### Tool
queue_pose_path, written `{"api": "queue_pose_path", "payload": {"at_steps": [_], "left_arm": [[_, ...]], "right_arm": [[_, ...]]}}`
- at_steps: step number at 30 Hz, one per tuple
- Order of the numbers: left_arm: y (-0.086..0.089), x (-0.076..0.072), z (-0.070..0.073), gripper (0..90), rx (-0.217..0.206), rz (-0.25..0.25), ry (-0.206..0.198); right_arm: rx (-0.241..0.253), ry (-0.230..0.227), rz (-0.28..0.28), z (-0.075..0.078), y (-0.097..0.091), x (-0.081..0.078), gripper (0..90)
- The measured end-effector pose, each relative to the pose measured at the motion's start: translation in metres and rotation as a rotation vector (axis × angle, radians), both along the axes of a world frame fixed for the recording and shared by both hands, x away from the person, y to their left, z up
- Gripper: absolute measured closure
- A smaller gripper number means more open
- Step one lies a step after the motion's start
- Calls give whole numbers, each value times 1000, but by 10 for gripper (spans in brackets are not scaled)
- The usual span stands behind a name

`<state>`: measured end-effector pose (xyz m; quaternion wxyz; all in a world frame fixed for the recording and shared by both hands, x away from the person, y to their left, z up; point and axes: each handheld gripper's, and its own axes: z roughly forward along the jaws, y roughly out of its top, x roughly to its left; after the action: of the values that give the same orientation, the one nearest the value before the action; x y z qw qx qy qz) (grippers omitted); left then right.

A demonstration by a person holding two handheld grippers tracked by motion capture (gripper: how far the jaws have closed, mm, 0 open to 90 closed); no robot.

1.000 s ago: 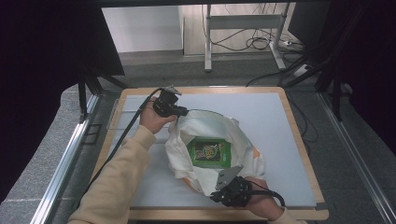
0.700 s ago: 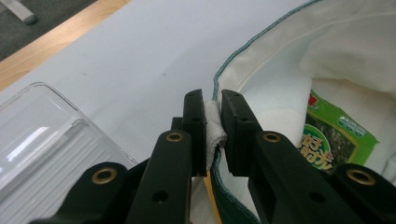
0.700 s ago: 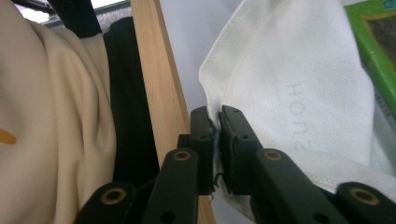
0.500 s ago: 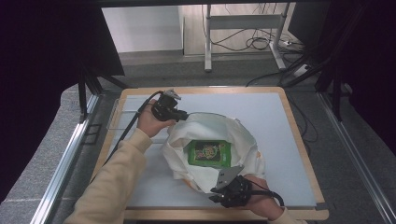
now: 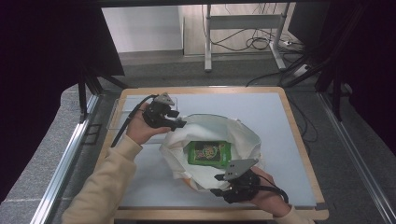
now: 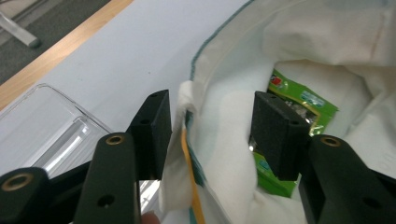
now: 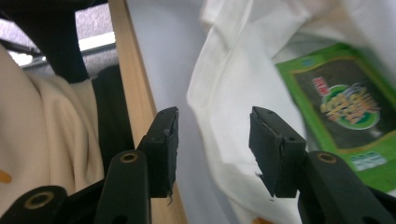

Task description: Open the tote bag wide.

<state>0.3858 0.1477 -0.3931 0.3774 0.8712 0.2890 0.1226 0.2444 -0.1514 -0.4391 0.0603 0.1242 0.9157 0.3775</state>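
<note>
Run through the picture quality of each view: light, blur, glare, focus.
High view: the table is evenly lit, the surroundings at both sides fall to near black, and the cloth bag is bright but readable. Left gripper view: the green packet is fairly sharp, and the clear tray shows pale glare. Right gripper view: the packet is soft, its print smeared.

We see the white cloth bag (image 5: 210, 149) heaped across the middle of the table (image 5: 280, 116), its mouth open over the green packet (image 5: 209, 153), so a gripper could pass in from above. The mat beyond and right of the bag lies bare. A clear tray (image 5: 116, 112) stands near the far-left corner.
</note>
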Motion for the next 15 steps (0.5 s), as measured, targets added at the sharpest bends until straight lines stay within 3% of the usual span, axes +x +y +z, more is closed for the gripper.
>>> {"api": "queue_pose_path", "payload": {"at_steps": [5,8,13,15], "left_arm": [[6,-18,1,450,-21,-36,2],[10,-27,-1,435,-18,-55,10],[16,-41,-4,417,-35,-74,21],[17,-49,-6,414,-62,-92,37]], "right_arm": [[42,-12,-33,15,-6,6,528],[52,-15,-85,24,-10,17,521],[39,-2,-148,31,-11,38,521],[29,3,-158,32,-9,47,552]]}}
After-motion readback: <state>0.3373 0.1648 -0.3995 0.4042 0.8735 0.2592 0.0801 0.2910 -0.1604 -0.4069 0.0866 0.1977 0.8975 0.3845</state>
